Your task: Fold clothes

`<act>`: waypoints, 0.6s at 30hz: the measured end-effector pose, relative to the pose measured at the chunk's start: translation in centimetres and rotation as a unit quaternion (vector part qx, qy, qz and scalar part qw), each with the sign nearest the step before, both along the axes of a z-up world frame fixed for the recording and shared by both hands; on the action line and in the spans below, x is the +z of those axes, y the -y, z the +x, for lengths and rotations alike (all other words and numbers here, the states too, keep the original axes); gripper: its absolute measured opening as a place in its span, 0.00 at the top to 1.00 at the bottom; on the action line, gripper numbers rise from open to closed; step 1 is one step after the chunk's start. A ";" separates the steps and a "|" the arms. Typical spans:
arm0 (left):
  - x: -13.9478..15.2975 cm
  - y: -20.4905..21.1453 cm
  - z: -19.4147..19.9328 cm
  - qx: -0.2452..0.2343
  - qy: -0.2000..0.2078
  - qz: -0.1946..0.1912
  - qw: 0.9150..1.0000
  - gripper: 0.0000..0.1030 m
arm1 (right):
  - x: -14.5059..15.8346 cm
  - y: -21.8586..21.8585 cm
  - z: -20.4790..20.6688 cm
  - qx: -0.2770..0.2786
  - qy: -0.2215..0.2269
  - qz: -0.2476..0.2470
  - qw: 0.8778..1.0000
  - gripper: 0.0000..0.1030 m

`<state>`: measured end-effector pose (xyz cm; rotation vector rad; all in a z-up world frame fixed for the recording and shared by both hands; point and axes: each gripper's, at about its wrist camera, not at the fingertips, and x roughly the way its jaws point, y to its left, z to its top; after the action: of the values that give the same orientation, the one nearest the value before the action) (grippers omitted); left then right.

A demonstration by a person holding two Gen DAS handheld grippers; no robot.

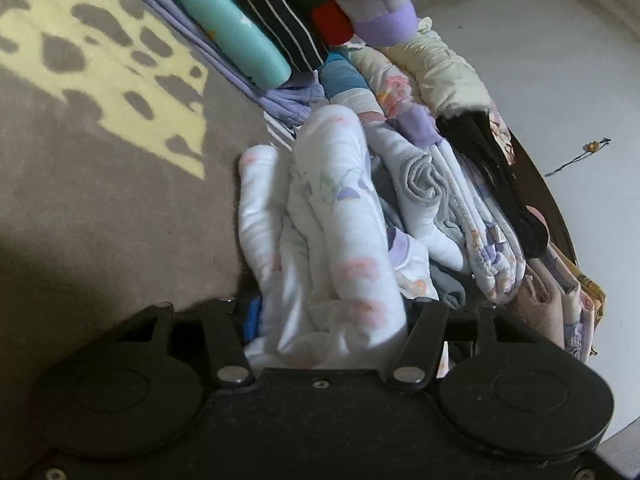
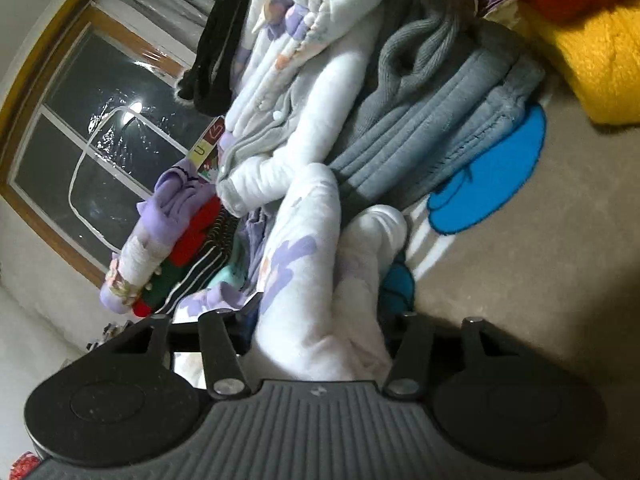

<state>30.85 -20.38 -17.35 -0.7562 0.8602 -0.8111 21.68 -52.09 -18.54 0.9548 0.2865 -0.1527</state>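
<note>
A white garment with pink and lilac flowers (image 1: 340,216) is bunched in thick folds and runs back between my left gripper's (image 1: 328,280) jaws. The cloth fills the gap and hides both fingertips, so the gripper looks shut on it. In the right wrist view the same kind of white floral garment (image 2: 304,264) lies folded in a roll between my right gripper's (image 2: 320,304) jaws. It covers those fingers too and looks clamped. Both bundles rest against a row of folded clothes.
The row of folded clothes includes a teal piece (image 1: 224,28), a black striped one (image 1: 276,16), a black one (image 1: 496,184), a grey knit (image 2: 432,120) and a yellow knit (image 2: 596,56). A grey-brown blanket (image 1: 100,200) lies underneath. A dark window (image 2: 100,128) is on the left.
</note>
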 end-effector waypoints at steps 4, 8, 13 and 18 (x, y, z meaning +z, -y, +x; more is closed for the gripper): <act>0.5 -0.3 -0.1 0.003 -0.006 -0.002 1.000 0.37 | 0.0 0.2 0.2 0.004 0.009 0.007 1.000 0.47; 2.5 -0.3 -1.1 0.024 0.000 0.029 0.999 0.24 | 1.8 -1.7 -3.2 -0.015 0.024 -0.008 1.000 0.32; 4.2 -2.7 -4.8 0.064 0.009 0.060 0.996 0.15 | 4.5 -3.4 -7.3 -0.019 0.004 -0.068 0.998 0.18; 6.8 -3.9 -9.3 0.066 0.049 0.098 0.992 0.10 | 5.6 -5.3 -12.9 -0.016 -0.020 -0.101 0.995 0.08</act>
<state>21.56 -16.49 -10.54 -0.5885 0.7811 -0.6308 8.82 -46.75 -12.90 0.7568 0.2871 -0.2250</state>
